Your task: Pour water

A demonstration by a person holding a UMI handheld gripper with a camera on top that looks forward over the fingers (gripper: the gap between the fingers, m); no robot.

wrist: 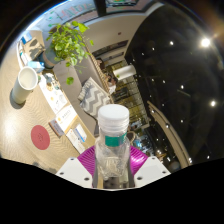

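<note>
With my gripper (pixel 113 165) clamped on the capped bottle (pixel 113 135) and lifted, I judge carrying to the white cup (pixel 25 85) comes next.

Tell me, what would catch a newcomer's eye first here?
A clear plastic bottle with a white cap stands out, held between the fingers, whose magenta pads press on both its sides. Beyond it, the tilted scene shows a leafy green plant and, near it, a white cup.
</note>
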